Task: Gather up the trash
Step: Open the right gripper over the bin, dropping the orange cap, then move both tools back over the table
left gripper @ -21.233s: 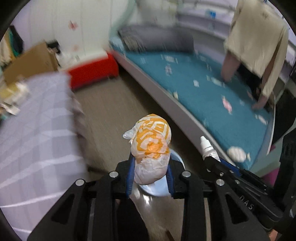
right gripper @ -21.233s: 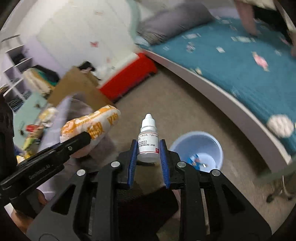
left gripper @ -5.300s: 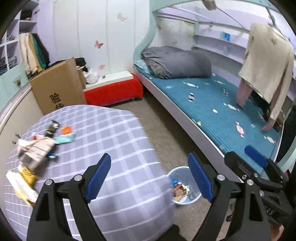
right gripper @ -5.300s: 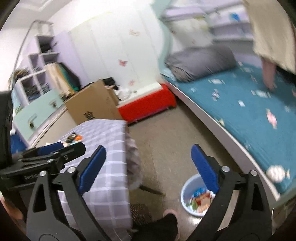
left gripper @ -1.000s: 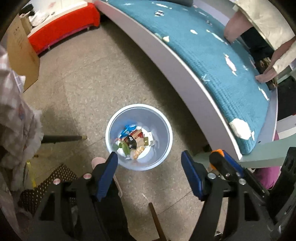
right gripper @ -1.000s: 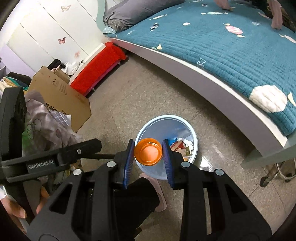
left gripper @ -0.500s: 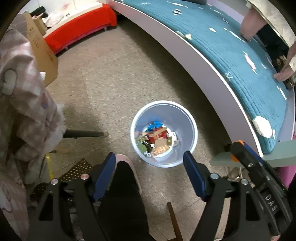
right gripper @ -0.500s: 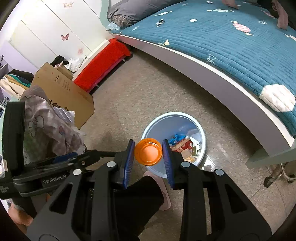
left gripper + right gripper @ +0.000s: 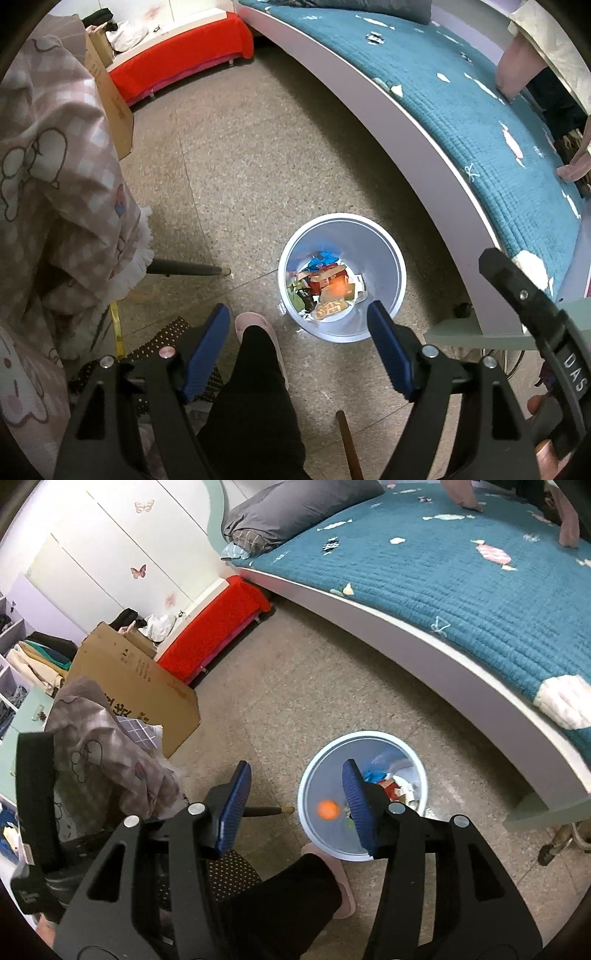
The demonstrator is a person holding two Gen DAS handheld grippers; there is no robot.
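Right gripper (image 9: 295, 805) opening, empty; only its view shows orange cap (image 9: 328, 809) over bin (image 9: 364, 738); left gripper (image 9: 297, 339) open.

Bin (image 9: 397, 266) pale blue, trash (image 9: 325, 284) inside mixed orange, red, blue, green. Orange cap (image 9: 328, 809) blurred over the bin. Gripper pads (image 9: 232, 808) blue, frames black. Bed cover (image 9: 461, 576) teal with white and pink candy prints. Bench (image 9: 218, 627) red. Box (image 9: 136, 686) brown. Cloth (image 9: 55, 177) pink check with cartoon prints.

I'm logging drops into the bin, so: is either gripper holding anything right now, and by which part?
Nothing is held. The right gripper is opening, empty; the orange lid is blurred, loose over the bin. The left gripper is open, empty.
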